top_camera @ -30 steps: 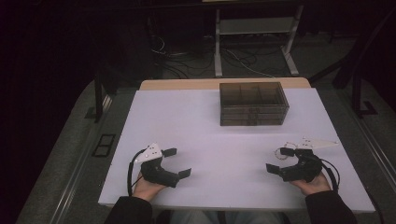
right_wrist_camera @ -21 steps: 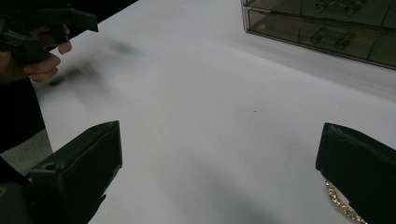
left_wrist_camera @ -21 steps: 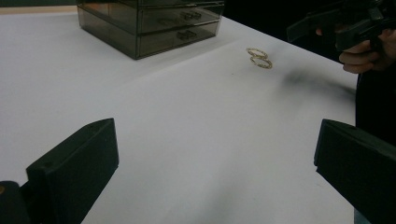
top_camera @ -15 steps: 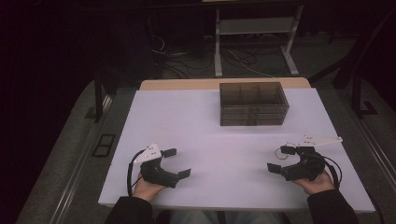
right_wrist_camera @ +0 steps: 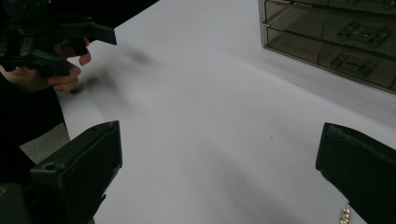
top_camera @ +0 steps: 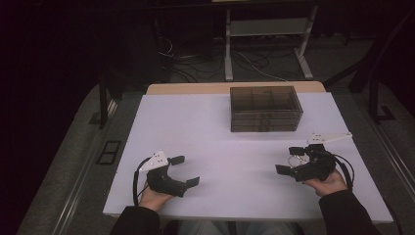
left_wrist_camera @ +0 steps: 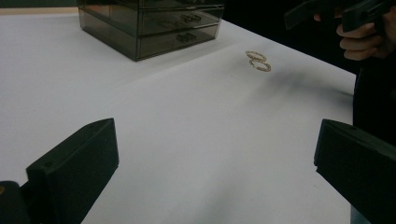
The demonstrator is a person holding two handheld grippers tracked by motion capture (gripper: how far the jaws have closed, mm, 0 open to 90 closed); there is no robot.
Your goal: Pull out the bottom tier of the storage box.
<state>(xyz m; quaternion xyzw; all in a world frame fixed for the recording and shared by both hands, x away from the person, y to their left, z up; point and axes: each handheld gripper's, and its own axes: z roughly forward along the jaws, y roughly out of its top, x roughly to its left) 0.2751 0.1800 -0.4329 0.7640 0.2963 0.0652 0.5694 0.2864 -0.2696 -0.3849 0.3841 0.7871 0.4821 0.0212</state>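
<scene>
Both tongs spread, empty: left gripper near the table front-left corner, right gripper over what look like two rings near its right edge.

From my feed I've got a white table, wood edge showing at the far side. A smoky see-through drawer box sits toward the back, and two small gold rings lie touching each other near the right side
</scene>
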